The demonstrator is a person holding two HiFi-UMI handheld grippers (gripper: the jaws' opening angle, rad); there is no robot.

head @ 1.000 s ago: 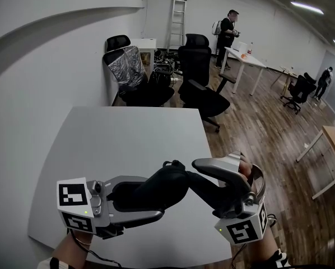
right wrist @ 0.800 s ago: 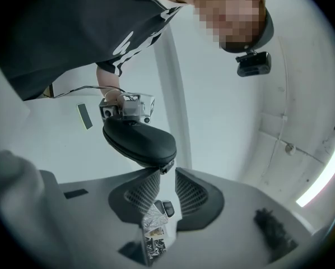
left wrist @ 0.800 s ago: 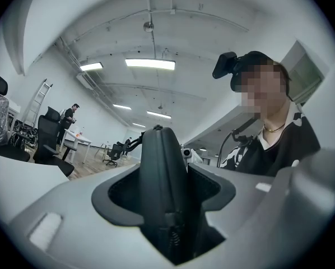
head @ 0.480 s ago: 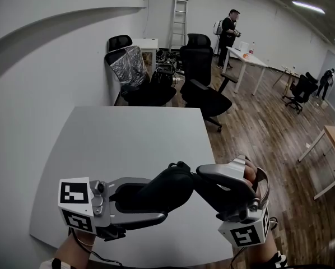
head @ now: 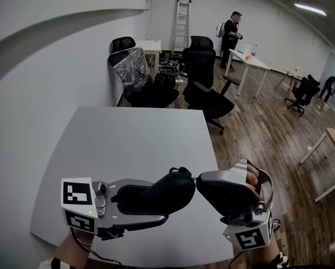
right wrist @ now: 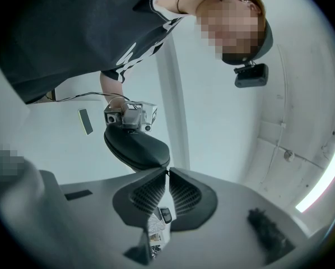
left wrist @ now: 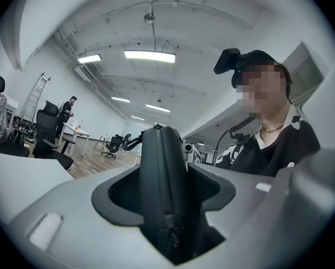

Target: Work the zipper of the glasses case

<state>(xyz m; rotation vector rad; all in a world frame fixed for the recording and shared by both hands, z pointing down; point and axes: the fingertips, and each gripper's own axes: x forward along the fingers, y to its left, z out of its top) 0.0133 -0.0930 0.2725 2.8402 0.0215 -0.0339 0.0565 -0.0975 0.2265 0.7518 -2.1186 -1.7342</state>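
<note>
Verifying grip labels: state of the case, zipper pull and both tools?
glasses case, looks closed, held clear of the table.
zipper pull, at the case's end, pinched.
left tool, clamped on the glasses case.
right tool, jaws just closed, shut on the zipper pull.

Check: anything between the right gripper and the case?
No bare gap. The right gripper, whose jaws have just been closing, meets the case at its end. Only a thin tab, likely the zipper pull, sits between them. The right gripper view shows it best.
</note>
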